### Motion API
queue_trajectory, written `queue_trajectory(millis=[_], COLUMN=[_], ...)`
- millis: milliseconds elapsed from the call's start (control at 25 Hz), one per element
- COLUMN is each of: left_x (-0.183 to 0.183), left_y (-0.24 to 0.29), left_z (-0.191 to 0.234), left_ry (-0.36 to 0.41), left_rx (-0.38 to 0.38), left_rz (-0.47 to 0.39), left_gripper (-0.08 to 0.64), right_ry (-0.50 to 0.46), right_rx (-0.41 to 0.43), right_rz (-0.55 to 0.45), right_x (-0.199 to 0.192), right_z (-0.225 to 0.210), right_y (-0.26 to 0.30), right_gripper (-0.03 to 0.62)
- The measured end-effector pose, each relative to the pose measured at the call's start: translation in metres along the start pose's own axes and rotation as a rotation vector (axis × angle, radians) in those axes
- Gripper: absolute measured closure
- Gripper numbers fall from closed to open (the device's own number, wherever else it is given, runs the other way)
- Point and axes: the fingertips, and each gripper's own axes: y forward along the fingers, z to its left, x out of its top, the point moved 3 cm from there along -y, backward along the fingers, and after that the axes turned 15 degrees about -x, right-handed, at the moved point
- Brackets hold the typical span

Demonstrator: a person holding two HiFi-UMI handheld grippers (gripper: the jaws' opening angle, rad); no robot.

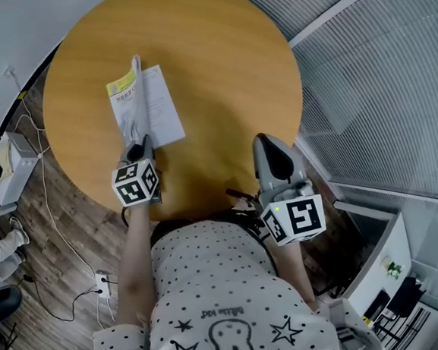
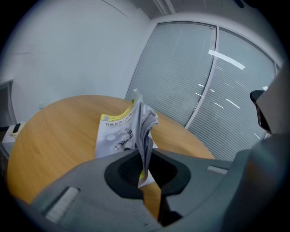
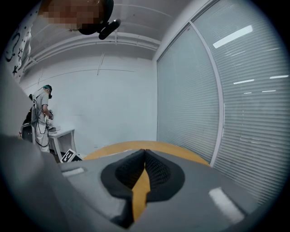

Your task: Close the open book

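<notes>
A thin book (image 1: pixel 143 108) lies open on the round wooden table (image 1: pixel 217 64), its left cover with a yellow band flat and white pages spread to the right. A sheaf of pages (image 2: pixel 145 131) stands upright from the spine. My left gripper (image 1: pixel 140 148) is at the book's near edge, shut on the lower corner of those standing pages; in the left gripper view they rise from between the jaws of that gripper (image 2: pixel 144 174). My right gripper (image 1: pixel 265 140) hovers over the table's near right rim, shut with nothing in it (image 3: pixel 144 152).
A white box (image 1: pixel 4 162) with cables and a wall plug (image 1: pixel 103 283) sit on the wood floor at the left. Glass walls with blinds (image 1: pixel 378 80) curve round the right side. A person (image 3: pixel 43 113) stands by a white side table (image 3: pixel 61 132).
</notes>
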Motion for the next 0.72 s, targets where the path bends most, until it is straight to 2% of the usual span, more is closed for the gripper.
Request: queue_trajectory(millis=[480, 720], left_x=[-0.009, -0.013], left_y=[0.013, 0.021], left_z=[-0.001, -0.002], left_ry=[0.031, 0.094], left_rx=[-0.017, -0.023], left_rz=[0.054, 0.108], left_gripper=[0.525, 0.522], right_ry=[-0.005, -0.006], right_rx=[0.011, 0.010], right_rz=[0.014, 0.022], right_x=[-0.002, -0.003], right_z=[0.001, 0.002], right_y=[0.010, 0.013], right_gripper=[0.588, 0.588])
